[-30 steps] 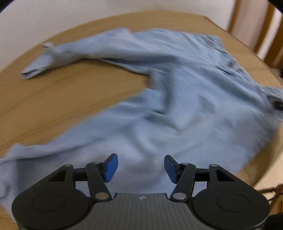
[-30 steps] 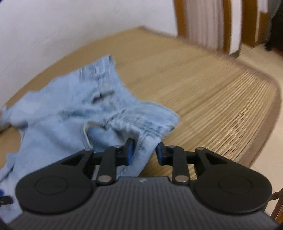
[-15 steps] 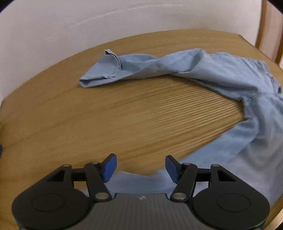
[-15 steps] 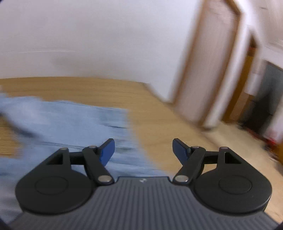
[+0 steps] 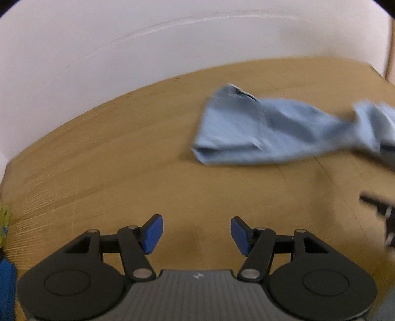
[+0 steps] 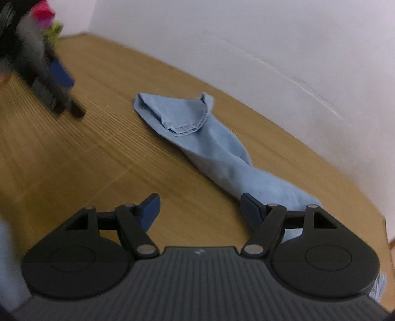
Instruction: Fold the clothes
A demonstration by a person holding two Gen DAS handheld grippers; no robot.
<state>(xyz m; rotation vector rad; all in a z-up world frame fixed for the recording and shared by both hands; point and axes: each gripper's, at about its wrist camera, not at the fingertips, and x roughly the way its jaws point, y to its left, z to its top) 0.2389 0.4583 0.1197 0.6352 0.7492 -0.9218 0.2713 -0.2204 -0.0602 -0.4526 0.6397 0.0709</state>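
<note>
A light blue denim shirt lies on the wooden table (image 5: 111, 172); only its twisted sleeve (image 5: 259, 133) shows, cuff end toward the left. In the left wrist view my left gripper (image 5: 196, 233) hovers over bare wood short of the cuff, open and empty. In the right wrist view the sleeve (image 6: 197, 133) runs from the cuff down to the right fingertip; my right gripper (image 6: 200, 210) is open, with only wood between its pads. The left gripper (image 6: 54, 81) appears blurred at upper left. A dark part of the right gripper (image 5: 380, 214) shows at the right edge.
A white wall (image 5: 148, 49) runs close behind the table's far edge. A yellow-green item (image 5: 5, 219) and a blue one (image 5: 7, 284) sit at the left edge. Something pink and green (image 6: 45, 14) stands at the table's far left corner.
Both views have swept left from the shirt's body to its sleeve. The right jaws were nearly shut at the shirt's edge and now stand wide. The left jaws stayed open.
</note>
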